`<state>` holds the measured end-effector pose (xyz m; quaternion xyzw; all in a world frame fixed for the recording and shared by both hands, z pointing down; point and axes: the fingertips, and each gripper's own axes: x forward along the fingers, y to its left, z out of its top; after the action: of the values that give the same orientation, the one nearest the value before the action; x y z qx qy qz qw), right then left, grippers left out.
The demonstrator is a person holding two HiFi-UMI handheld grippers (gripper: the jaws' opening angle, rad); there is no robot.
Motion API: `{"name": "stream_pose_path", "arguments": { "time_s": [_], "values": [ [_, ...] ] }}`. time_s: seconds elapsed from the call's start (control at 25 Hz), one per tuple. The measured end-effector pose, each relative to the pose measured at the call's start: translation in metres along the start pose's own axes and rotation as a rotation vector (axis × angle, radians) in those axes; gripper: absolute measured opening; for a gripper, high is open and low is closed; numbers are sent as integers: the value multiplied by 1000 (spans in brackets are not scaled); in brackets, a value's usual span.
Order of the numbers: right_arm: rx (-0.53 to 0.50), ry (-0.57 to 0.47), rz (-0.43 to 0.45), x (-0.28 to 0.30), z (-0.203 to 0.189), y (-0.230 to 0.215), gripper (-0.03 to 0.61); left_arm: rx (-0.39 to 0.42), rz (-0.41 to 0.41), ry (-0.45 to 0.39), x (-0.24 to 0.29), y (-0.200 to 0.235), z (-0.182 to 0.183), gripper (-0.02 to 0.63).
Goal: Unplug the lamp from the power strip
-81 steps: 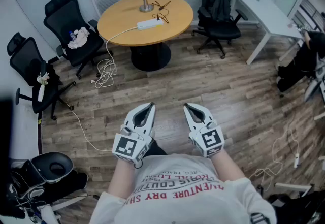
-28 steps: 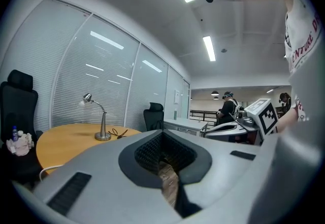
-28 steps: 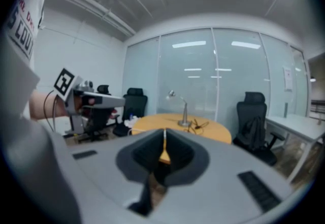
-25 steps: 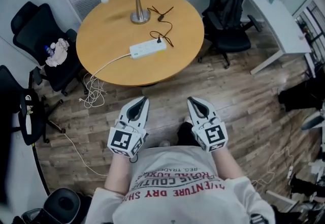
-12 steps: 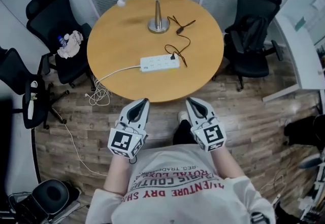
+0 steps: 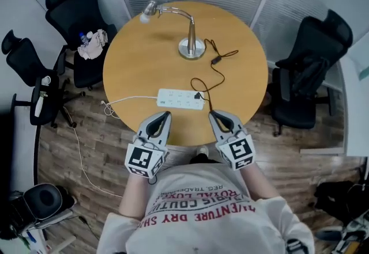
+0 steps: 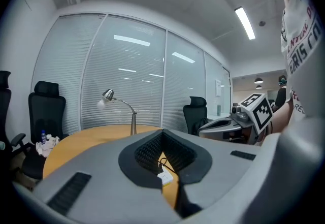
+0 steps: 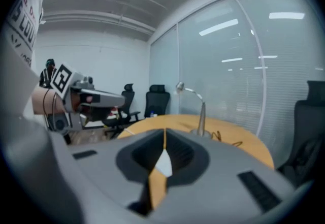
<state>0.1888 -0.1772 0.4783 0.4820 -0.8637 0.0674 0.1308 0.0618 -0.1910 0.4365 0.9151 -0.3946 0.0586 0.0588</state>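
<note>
Silver gooseneck desk lamp (image 6: 191, 45) far on round wooden table (image 6: 132, 68), its black plug (image 6: 198, 96) seated in white power strip (image 6: 180, 99). Unplugging not yet begun. Grey left gripper (image 6: 164, 114) and right gripper (image 6: 214, 114) closed, empty, just near of strip.

The table (image 6: 130, 60) (power strip (image 6: 180, 98) aboard) has drawn close, seemingly right below.

power strip (image 7: 165, 177): left gripper view shows only a sliver | plug (image 6: 198, 96): socket too small to tell
</note>
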Motion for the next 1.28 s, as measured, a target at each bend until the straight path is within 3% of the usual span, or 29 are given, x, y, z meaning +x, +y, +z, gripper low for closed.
{"name": "stream_pose_path", "arguments": {
  "time_s": [0.28,0.4,0.68,0.88,1.0,1.08,1.28],
  "values": [
    [-18,65,122,37,-10,-45,31,-14,88,74,53,12,-23,28],
    [-9,102,139,51,-20,-54,31,30,101,138,64,16,-43,28],
    [51,216,153,80,-49,-56,31,48,23,238,92,24,-78,28],
    [47,297,177,97,-60,-46,32,80,-67,361,111,32,-122,28],
    [3,354,182,107,-69,-45,44,103,-119,452,125,36,-158,28],
    [-37,406,200,114,-79,-42,147,128,-151,510,134,38,-178,28],
    [-174,574,232,124,-110,-39,164,218,-218,655,149,40,-223,28]
  ]
}}
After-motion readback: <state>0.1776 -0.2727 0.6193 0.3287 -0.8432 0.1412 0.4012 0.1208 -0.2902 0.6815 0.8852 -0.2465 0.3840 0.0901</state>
